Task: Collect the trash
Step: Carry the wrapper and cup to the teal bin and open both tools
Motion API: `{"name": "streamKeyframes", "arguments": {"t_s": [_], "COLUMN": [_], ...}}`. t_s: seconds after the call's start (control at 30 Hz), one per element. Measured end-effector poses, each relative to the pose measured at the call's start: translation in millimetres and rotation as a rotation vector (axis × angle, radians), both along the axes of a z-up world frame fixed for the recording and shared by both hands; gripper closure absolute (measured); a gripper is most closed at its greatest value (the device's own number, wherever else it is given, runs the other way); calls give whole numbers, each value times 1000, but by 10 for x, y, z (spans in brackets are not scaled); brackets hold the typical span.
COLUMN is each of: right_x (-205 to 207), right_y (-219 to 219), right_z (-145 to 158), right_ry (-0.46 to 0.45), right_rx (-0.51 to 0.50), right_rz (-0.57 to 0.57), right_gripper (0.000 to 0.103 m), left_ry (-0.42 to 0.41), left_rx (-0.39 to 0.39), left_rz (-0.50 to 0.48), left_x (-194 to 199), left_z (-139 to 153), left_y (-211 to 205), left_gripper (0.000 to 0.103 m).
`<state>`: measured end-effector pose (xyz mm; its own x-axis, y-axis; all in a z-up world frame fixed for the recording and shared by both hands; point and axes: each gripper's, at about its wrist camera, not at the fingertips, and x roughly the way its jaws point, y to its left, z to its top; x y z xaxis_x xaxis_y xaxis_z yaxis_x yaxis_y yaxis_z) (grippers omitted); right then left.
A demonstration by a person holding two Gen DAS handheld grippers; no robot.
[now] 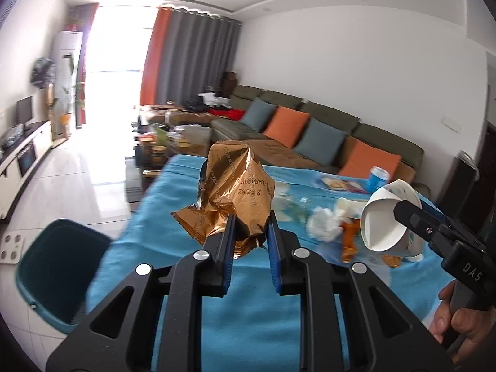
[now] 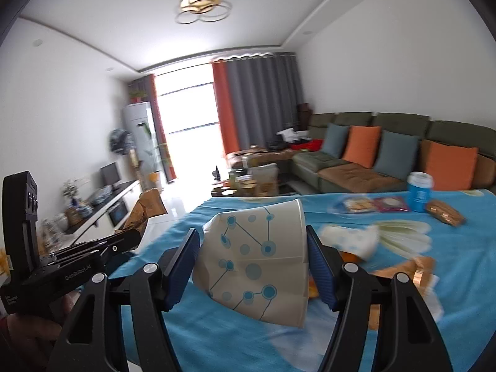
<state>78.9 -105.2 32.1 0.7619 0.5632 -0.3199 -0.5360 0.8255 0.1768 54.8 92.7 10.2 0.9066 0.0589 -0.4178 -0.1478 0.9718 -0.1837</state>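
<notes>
A crumpled gold foil wrapper (image 1: 235, 192) stands up between the blue pads of my left gripper (image 1: 250, 220), which is shut on its lower end above the blue tablecloth (image 1: 248, 310). In the right wrist view this left gripper (image 2: 130, 235) shows at the left with the gold wrapper (image 2: 145, 210). My right gripper (image 2: 252, 248) is shut on a squashed white paper cup (image 2: 257, 263) with blue dots, held off the table. From the left wrist view, the paper cup (image 1: 387, 220) faces me with its mouth, the right gripper (image 1: 400, 217) behind it.
A teal trash bin (image 1: 52, 266) stands on the floor left of the table. On the cloth lie white tissue (image 1: 322, 226), an orange wrapper (image 1: 348, 241), a blue can (image 2: 420, 192), a gold packet (image 2: 446, 214) and a snack plate (image 1: 334, 183). A sofa runs behind.
</notes>
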Motion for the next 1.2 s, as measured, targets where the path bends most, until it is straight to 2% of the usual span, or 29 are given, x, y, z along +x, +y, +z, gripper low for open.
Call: {"name": "streamKeyframes", "arguments": {"t_s": [0.33, 0.6, 0.77, 1.2], "right_x": [92, 93, 111, 222], "right_y": [789, 1394, 1783, 2660], "right_z": [98, 155, 138, 2], "right_ry": [33, 46, 64, 150], "right_rx": [10, -19, -53, -139], "right_rz": [249, 398, 476, 597], "right_gripper": [38, 38, 38, 38], "left_ry": [-13, 6, 24, 105], "left_rx": [10, 12, 8, -35], "left_rz": [192, 330, 373, 443], "left_x": [-480, -804, -946, -974], "left_z": [65, 55, -9, -343], "left_y": [684, 1194, 1496, 1802], "left_gripper": [83, 83, 83, 83]}}
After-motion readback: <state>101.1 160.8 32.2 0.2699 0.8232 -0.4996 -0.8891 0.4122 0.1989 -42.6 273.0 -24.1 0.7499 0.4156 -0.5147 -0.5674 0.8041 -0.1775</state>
